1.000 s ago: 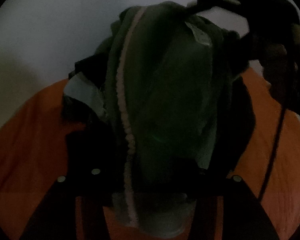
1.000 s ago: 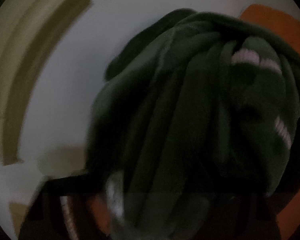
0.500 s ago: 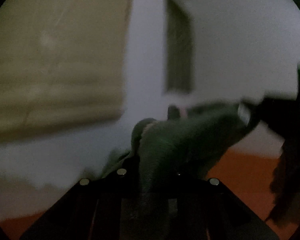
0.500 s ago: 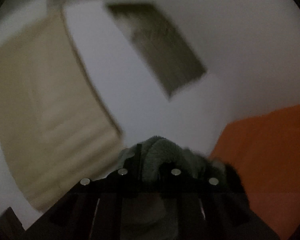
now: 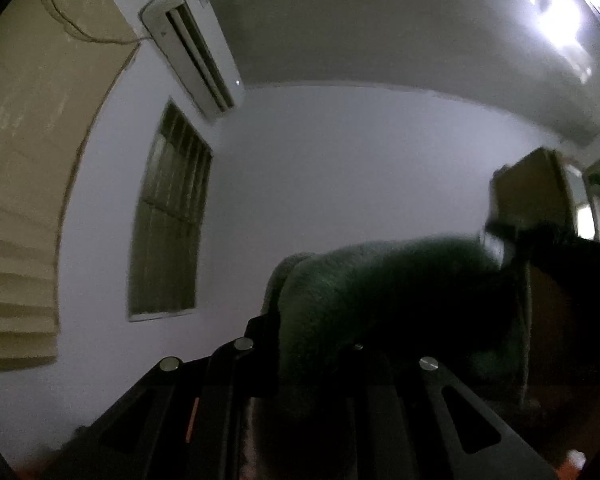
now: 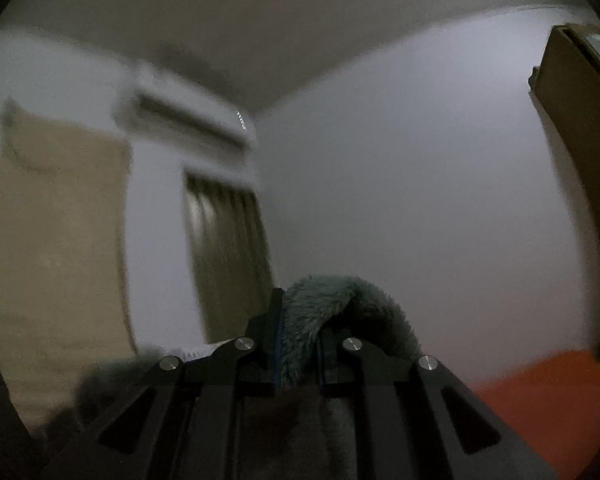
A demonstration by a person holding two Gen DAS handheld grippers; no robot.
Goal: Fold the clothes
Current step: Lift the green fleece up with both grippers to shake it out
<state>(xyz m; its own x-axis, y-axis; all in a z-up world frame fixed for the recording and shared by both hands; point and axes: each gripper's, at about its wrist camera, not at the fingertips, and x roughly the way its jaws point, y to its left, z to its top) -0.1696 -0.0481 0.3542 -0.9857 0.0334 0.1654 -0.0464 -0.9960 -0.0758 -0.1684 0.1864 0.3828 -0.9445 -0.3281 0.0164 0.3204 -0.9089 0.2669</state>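
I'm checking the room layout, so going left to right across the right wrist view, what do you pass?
Beige curtain → air conditioner → barred window → green fleece garment in the right gripper → wooden door.

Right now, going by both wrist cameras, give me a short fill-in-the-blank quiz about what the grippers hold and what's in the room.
1. The left gripper is shut on a fuzzy dark ____ garment.
2. The right gripper has the same garment pinched between its ____.
3. The air conditioner hangs on the wall above the ____.
4. The bedding at lower right of the right wrist view is ____.

Missing words: green; jaws; window; orange
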